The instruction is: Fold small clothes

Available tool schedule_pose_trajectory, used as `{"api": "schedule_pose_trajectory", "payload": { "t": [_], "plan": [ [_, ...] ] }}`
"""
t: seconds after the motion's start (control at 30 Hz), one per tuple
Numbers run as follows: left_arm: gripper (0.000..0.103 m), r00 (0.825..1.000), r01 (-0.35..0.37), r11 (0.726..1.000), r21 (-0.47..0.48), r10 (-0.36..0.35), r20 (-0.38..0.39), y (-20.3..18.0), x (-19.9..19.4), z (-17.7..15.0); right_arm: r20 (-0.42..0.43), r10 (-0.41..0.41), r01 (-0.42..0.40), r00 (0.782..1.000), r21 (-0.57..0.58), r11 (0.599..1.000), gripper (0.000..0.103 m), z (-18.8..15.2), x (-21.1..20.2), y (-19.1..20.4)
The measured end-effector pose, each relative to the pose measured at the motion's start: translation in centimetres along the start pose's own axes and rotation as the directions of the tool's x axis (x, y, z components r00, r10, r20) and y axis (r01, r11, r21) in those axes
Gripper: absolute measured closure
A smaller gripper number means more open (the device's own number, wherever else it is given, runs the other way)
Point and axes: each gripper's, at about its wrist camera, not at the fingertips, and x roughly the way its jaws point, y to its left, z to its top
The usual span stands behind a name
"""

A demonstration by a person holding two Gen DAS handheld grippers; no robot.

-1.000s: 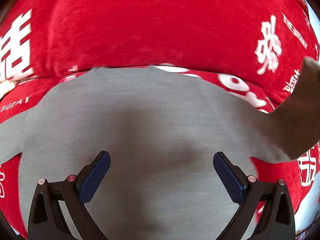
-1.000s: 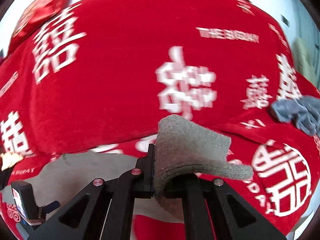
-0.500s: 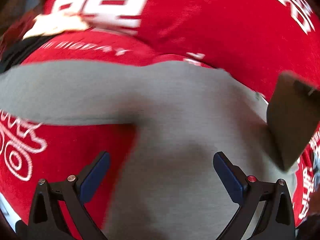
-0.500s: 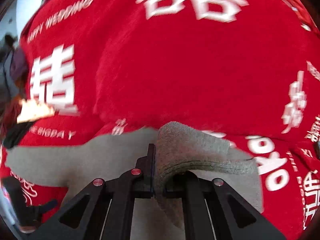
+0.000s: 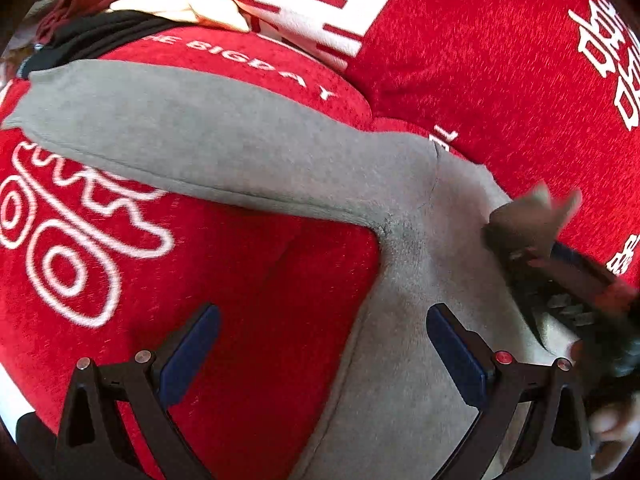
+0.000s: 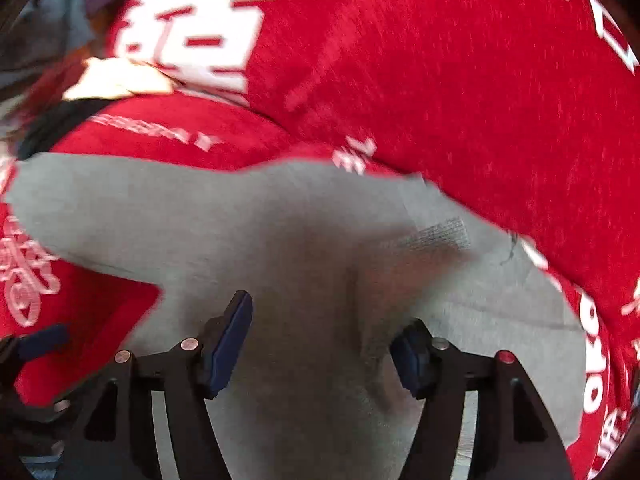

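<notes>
Grey knit garment (image 5: 280, 168) lies spread on a red cover with white characters (image 5: 480, 60) — looks like a small sweater, one sleeve (image 5: 140, 120) running long to the upper left in the left wrist view, body going down toward the bottom edge. Sleeve's long axis is roughly crosswise, tilted up toward the left; its cuff end is far from both claws.

Left gripper (image 5: 320, 344): jaws wide apart, nothing between the pads, hanging above the armpit junction, with red cover under one pad and grey body under the other. Right gripper (image 6: 320, 344): jaws have just been opening, now apart; grey fabric lies below them, not pinched — the blurred grey flap (image 6: 420, 248) just ahead looks let go.

In the left wrist view the right gripper sits at the right edge, by the garment's far shoulder.

Judgement: sleeve is the next thing to fold in, and the left gripper is nearer to it — it would need to travel along the sleeve toward the cuff. Motion blur, so exact contact unclear.

Other clothes (image 5: 100, 12) are piled at the top left.
</notes>
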Motion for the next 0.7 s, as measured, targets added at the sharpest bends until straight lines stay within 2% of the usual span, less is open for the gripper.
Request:
{"api": "schedule_pose_trajectory", "payload": {
  "t": [0.1,0.17,0.2,0.27,0.3,0.37,0.4,0.47,0.53,0.6,0.63,0.7],
  "plan": [
    [0.0,1.0,-0.011,1.0,-0.002,0.011,0.022,-0.3,-1.0,0.0,0.06,0.122,-0.127,0.991,0.086,0.988,0.032,0.3,-4.0,-2.5],
    [0.0,1.0,0.0,1.0,0.016,0.0,0.023,-1.6,-1.4,0.2,0.129,0.153,-0.17,0.98,0.131,0.977,0.025,-0.9,-7.0,-5.3],
    [0.0,1.0,0.008,1.0,0.027,-0.008,0.022,-2.3,-1.5,0.2,0.155,0.125,-0.149,0.98,0.153,0.977,0.023,-1.6,-8.2,-6.7],
    [0.0,0.999,0.036,0.996,0.078,-0.037,0.017,-5.0,-1.6,0.2,0.155,0.044,-0.074,0.987,0.199,0.977,0.023,-3.1,-9.1,-9.9],
    [0.0,0.999,0.049,0.992,0.113,-0.051,0.013,-6.7,-1.4,0.2,0.125,-0.017,-0.012,0.992,0.233,0.972,0.023,-4.5,-8.9,-12.4],
    [0.0,0.997,0.075,0.976,0.203,-0.078,0.008,-11.0,-0.9,0.0,0.05,-0.085,0.065,0.995,0.318,0.946,0.023,-6.7,-7.9,-16.3],
    [0.0,0.996,0.086,0.963,0.256,-0.089,0.001,-13.5,-0.3,-0.2,0.01,-0.08,0.07,0.997,0.388,0.919,0.023,-8.2,-7.0,-18.8],
    [0.0,0.993,0.114,0.938,0.326,-0.108,-0.037,-17.0,1.2,-0.5,-0.022,-0.042,0.047,0.999,0.463,0.885,0.023,-9.9,-5.7,-21.4],
    [0.0,0.997,0.07,0.916,0.395,-0.047,-0.069,-20.2,4.1,-0.9,-0.069,-0.021,0.053,0.997,0.489,0.871,0.023,-11.0,-3.7,-22.9],
    [0.0,0.995,0.017,0.906,0.424,0.026,-0.095,-20.9,6.4,-1.0,-0.122,-0.049,0.1,0.991,0.458,0.883,0.026,-11.9,-2.0,-23.4],
    [0.0,0.992,-0.041,0.895,0.444,0.088,-0.086,-20.7,7.4,-1.1,-0.137,-0.108,0.157,0.985,0.427,0.891,0.026,-12.1,-1.6,-23.7],
    [0.0,0.994,-0.075,0.868,0.491,0.104,-0.031,-20.4,6.9,-1.7,-0.167,-0.211,0.263,0.963,0.408,0.874,0.025,-12.4,-1.1,-24.8]
  ]
}}
